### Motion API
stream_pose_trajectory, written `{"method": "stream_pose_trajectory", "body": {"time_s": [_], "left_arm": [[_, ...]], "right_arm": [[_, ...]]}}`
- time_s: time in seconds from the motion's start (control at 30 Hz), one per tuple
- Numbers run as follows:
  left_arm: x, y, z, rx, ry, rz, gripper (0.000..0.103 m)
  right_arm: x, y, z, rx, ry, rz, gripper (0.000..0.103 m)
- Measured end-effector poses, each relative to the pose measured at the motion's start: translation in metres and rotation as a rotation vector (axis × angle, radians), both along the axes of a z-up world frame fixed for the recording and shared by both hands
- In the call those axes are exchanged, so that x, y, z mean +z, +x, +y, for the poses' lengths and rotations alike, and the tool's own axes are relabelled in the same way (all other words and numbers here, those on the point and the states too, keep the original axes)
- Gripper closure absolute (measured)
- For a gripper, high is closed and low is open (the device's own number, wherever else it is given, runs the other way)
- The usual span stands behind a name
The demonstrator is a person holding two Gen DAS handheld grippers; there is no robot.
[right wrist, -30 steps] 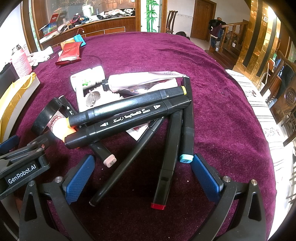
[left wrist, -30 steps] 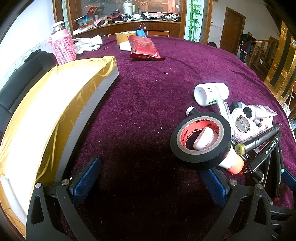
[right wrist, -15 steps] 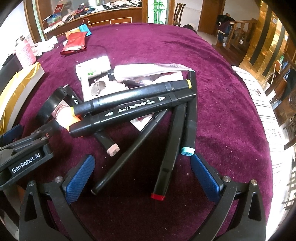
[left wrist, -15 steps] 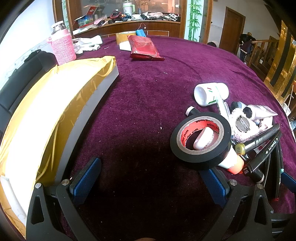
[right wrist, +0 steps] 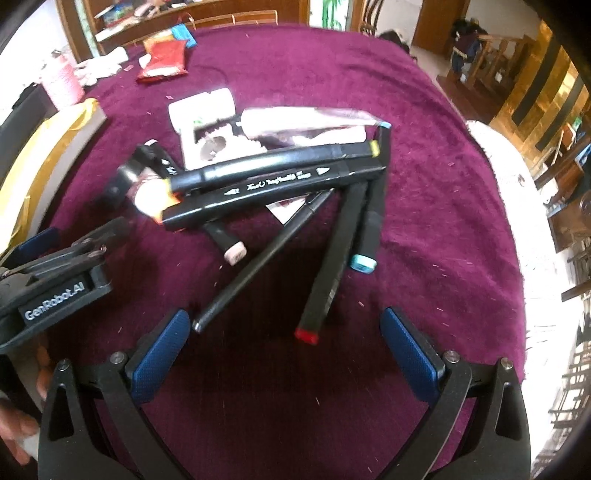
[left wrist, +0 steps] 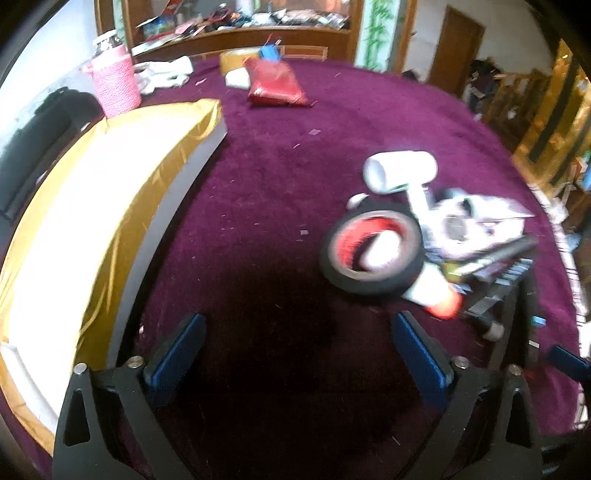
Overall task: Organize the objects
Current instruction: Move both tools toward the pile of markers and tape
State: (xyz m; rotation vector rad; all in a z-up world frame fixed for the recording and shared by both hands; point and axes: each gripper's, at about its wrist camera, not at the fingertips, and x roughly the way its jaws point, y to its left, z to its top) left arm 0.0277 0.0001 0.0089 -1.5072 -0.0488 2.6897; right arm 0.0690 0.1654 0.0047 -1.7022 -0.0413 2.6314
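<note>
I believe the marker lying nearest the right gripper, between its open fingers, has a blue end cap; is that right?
Not quite. The right wrist view shows the marker nearest the right gripper ends in a red cap. The blue-capped marker lies beside it, with its cap farther from the fingers. The gripper itself is open and holds nothing, as you said.

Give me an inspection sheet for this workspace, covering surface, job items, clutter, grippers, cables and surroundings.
Surface: purple cloth table, specks of lint.
Job's things: black markers piled crosswise; black tape roll; white bottle on its side; tube.
Clutter: red packet, pink bottle, gold-lined white box at the left edge.
Grippers: left gripper open, empty; right gripper open, empty, near marker ends.
Cables: nothing seen.
Surroundings: wooden counter, door, railing.
</note>
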Motion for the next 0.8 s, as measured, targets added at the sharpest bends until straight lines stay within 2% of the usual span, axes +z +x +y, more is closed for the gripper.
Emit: {"method": "stream_pose_trajectory", "body": {"time_s": [0.13, 0.27, 0.4, 0.63, 0.8], "left_arm": [[0.030, 0.021, 0.010, -0.060, -0.059, 0.083, 0.006], [0.048, 0.028, 0.015, -0.076, -0.069, 0.084, 0.005], [0.057, 0.033, 0.018, -0.077, -0.067, 0.075, 0.005], [0.071, 0.037, 0.020, -0.061, -0.140, 0.105, 0.005], [0.075, 0.036, 0.020, -0.062, -0.148, 0.107, 0.005]], "right_arm": [[0.021, 0.019, 0.002, -0.001, 0.042, 0.091, 0.000], [0.034, 0.022, 0.003, -0.018, 0.066, 0.136, 0.000], [0.036, 0.024, 0.000, -0.007, 0.060, 0.145, 0.000], [0.037, 0.030, 0.007, -0.008, 0.017, 0.144, 0.000], [0.035, 0.036, 0.011, -0.009, 0.025, 0.148, 0.000]]}}
